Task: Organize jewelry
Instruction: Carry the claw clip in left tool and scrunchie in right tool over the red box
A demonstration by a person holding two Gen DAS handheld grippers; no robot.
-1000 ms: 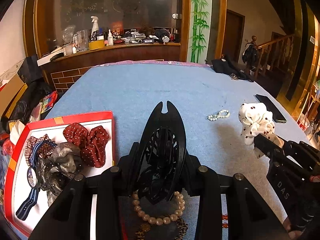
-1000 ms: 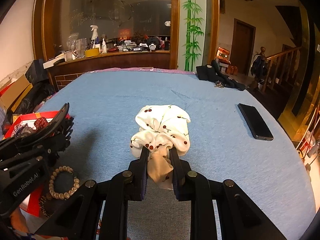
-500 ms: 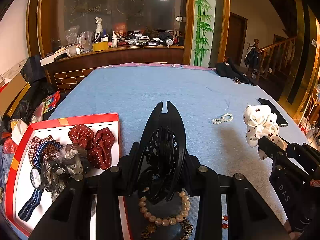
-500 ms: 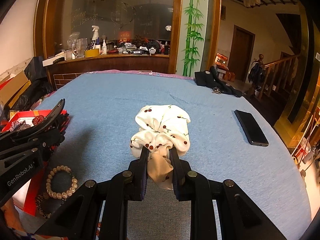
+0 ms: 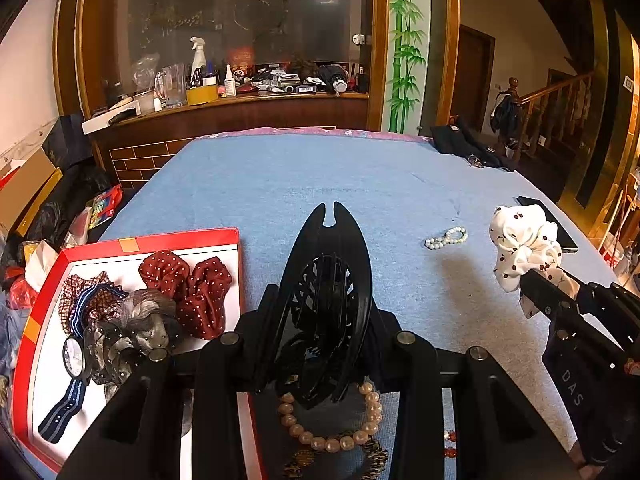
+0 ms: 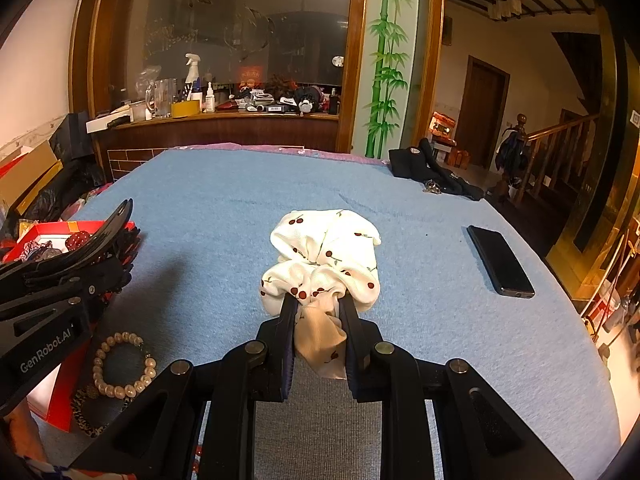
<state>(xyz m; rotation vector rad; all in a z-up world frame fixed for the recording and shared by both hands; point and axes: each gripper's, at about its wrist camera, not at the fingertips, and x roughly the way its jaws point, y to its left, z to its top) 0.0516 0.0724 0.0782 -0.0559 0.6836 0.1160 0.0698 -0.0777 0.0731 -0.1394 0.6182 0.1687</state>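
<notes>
Blue table cloth (image 5: 340, 176) carries a red tray (image 5: 180, 238) at its left edge; left tongs (image 5: 324, 320) grip a black hair claw (image 5: 328, 280), right tongs (image 6: 320, 320) pinch a cherry-print scrunchie (image 6: 324, 256).

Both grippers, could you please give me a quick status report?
Left gripper shut on black hair claw. Right gripper shut on cherry scrunchie. Red tray lower left, part filled. Nothing blocking.

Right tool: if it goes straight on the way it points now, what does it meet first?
Probably nothing close. The right tool, shut on the scrunchie, points over bare blue cloth; the phone lies off to its right. Depth is unclear.
</notes>
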